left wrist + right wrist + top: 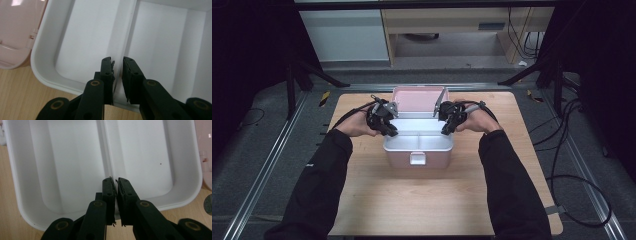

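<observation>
My left gripper (pixel 117 65) and right gripper (pixel 116 185) are each pinched on the white tray's (pixel 418 144) centre divider (pixel 125 37), inside the open pink box (pixel 417 159) mid-table, so I should lift both ends evenly, keeping it level.

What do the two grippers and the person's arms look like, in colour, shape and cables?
Both arms wear long black sleeves. The left gripper and right gripper are black, each with two flat, blocky jaws on linked bars with brass-coloured pivot rings. A black cable trails from each gripper. Each carries a grey three-cornered plate on top.
</observation>
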The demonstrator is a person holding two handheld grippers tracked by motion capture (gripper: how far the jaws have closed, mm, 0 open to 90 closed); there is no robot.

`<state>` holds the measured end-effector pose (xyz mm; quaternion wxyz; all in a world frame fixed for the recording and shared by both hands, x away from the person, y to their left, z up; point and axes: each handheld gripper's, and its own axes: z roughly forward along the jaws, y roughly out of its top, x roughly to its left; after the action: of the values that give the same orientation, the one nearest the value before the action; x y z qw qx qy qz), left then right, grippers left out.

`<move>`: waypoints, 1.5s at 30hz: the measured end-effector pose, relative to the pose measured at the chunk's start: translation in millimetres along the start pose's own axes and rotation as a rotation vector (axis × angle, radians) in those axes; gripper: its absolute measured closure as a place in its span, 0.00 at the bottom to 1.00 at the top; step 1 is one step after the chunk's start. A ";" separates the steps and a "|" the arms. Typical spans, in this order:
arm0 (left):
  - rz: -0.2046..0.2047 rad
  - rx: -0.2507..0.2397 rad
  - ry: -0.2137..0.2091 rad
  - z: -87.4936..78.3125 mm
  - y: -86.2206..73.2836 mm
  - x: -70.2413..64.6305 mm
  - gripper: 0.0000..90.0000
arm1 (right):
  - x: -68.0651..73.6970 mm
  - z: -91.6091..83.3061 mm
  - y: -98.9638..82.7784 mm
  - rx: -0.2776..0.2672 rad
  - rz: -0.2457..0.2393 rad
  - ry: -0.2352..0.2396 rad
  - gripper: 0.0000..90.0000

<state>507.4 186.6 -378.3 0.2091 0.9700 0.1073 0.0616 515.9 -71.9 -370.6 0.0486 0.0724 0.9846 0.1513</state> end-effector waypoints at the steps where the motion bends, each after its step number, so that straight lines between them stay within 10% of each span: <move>1: -0.001 -0.002 -0.015 0.1 -0.5 1.2 0.89 | -0.6 0.3 0.7 0.005 0.000 0.005 0.94; 8: 0.012 -0.003 -0.034 0.4 -0.3 2.9 0.91 | -3.5 5.2 4.3 0.037 -0.010 0.031 0.94; 22: 0.033 0.150 -0.069 2.0 18.2 7.7 0.93 | -6.4 4.2 4.0 0.036 0.010 0.053 0.95; 45: 0.094 0.068 -0.024 -54.0 28.6 -16.6 0.96 | 14.8 -42.2 5.1 -0.053 -0.029 -0.015 0.96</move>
<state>487.6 178.5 -318.7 0.1743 0.9812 0.0612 0.0559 497.0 -77.0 -330.0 0.0600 0.0580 0.9808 0.1762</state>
